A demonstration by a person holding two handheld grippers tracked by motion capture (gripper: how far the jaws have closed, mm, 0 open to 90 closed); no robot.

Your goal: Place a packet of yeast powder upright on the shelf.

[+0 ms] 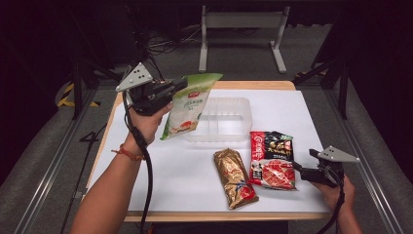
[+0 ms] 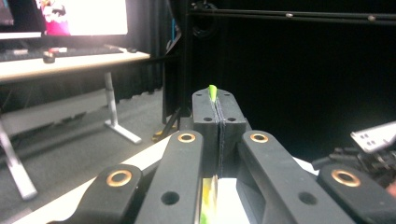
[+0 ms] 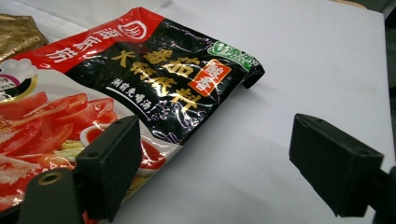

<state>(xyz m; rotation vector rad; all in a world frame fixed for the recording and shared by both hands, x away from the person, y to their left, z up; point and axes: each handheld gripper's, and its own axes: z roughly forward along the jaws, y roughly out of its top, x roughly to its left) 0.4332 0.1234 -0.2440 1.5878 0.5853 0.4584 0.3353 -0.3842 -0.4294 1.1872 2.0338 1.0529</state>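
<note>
The left tongs [image 1: 182, 87] pinch the green-and-white pouch [image 1: 191, 105], hanging long-axis down just short of the clear tray [image 1: 229, 105] near the tabletop's far edge, seemingly above its rim; the right tongs [image 1: 298, 168] stand spread.

pouch [image 1: 189, 104] above tray [image 1: 221, 119], packets [image 1: 272, 160] before it

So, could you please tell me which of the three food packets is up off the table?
The green-and-white packet, pinched at its top edge by the left gripper. The gold packet and the red-and-black packet lie flat on the table.
</note>
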